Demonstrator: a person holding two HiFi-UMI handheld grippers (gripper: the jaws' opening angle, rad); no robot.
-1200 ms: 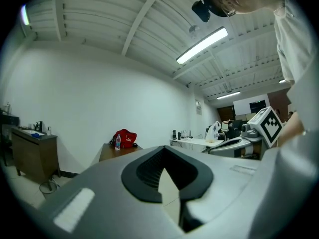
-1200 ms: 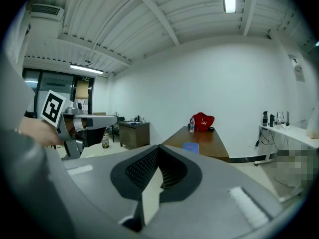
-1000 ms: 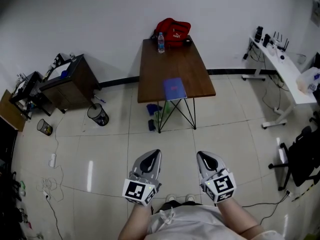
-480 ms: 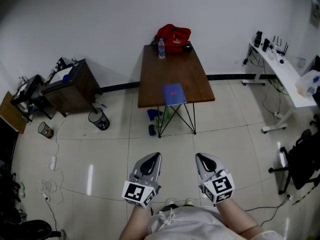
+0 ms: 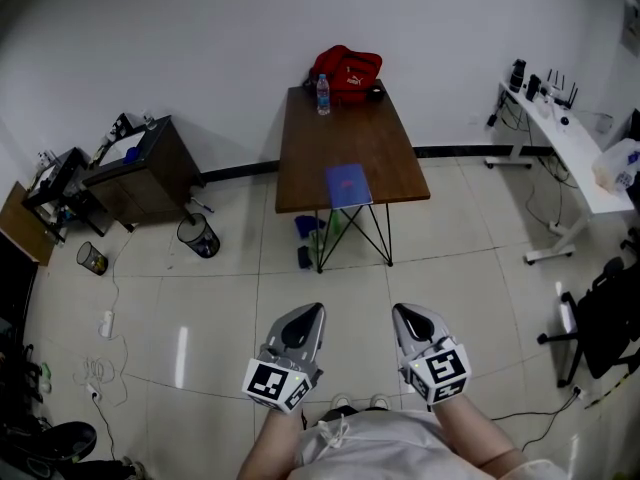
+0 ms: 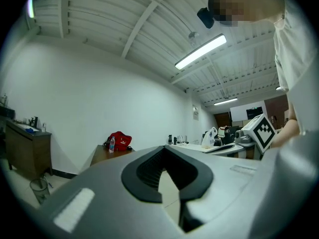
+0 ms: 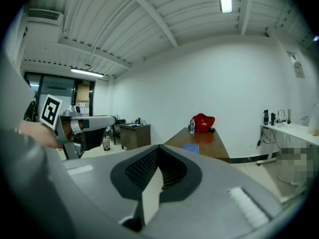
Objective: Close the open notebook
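A blue notebook (image 5: pixel 348 184) lies near the front edge of a brown table (image 5: pixel 300 168), far ahead of me; in the right gripper view the notebook (image 7: pixel 190 147) is a small blue patch, and I cannot tell whether it lies open. My left gripper (image 5: pixel 305 314) and right gripper (image 5: pixel 405 314) hang side by side close to my body over the tiled floor, well short of the table. Both are shut with nothing in them, as the left gripper (image 6: pixel 167 156) and the right gripper (image 7: pixel 159 156) show in their own views.
A red bag (image 5: pixel 347 68) and a water bottle (image 5: pixel 322 96) stand at the table's far end. A dark cabinet (image 5: pixel 140 168) and a bin (image 5: pixel 198 234) are at left. A white desk (image 5: pixel 570 148) and an office chair (image 5: pixel 605 318) are at right. Cables (image 5: pixel 100 373) lie on the floor.
Both grippers keep their place. The head view has shifted very slightly, and a dark object has come into the bottom left corner.
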